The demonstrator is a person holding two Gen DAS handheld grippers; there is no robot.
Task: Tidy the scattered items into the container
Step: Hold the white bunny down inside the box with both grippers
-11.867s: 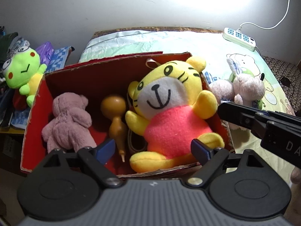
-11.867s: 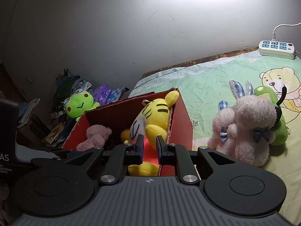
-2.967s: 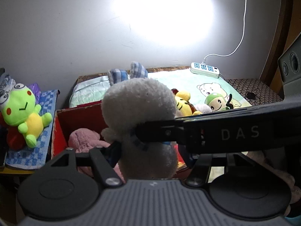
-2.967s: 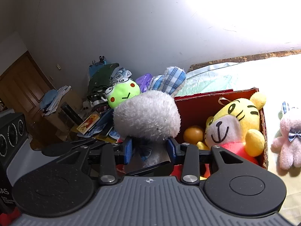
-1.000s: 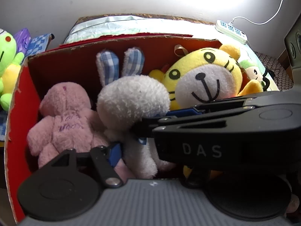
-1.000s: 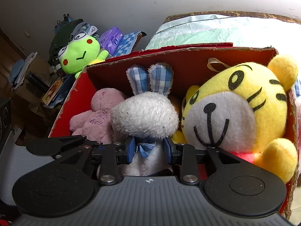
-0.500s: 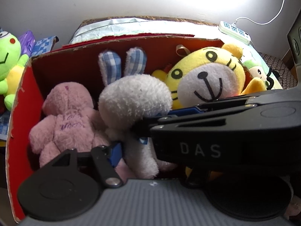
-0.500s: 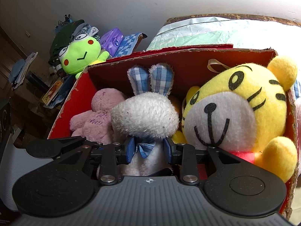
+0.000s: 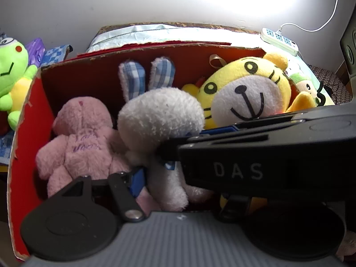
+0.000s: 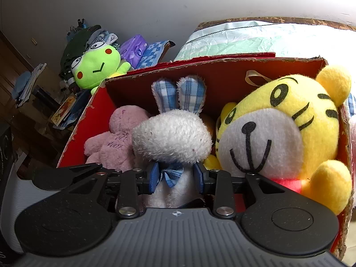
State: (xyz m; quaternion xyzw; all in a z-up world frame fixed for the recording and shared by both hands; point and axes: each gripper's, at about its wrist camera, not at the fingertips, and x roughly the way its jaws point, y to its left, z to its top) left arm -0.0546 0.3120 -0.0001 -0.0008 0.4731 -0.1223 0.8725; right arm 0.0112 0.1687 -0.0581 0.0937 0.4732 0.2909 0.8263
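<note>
Shows a white plush rabbit with blue checked ears [image 10: 171, 138] inside the red cardboard box [image 10: 93, 111], upright, ears towards the far wall. Sits between a pink plush bear [image 10: 111, 144] on the left and a yellow plush tiger with a white muzzle [image 10: 278, 138] on the right, touching both.

Right gripper [image 10: 175, 178]: blue-padded fingers [image 10: 153, 178] clamped on the rabbit's neck, one at each side of the blue bow. Crosses the left wrist view as a wide black bar lettered "DAS", reaching in from the right to the same neck.

Left gripper [image 9: 182, 189]: jaws opening, with the rabbit's lower body between them. Shows only one blue pad [image 9: 136, 180], just beside the rabbit's body and against the pink bear; hides the other finger behind the right gripper. Cannot tell whether the pads press on the plush.

Outside the box: a bright green plush frog [image 10: 95, 69] to the left among clutter, a pale green bed sheet [image 10: 244, 37] behind, and a white power strip [image 9: 279, 37] on the bed at far right.
</note>
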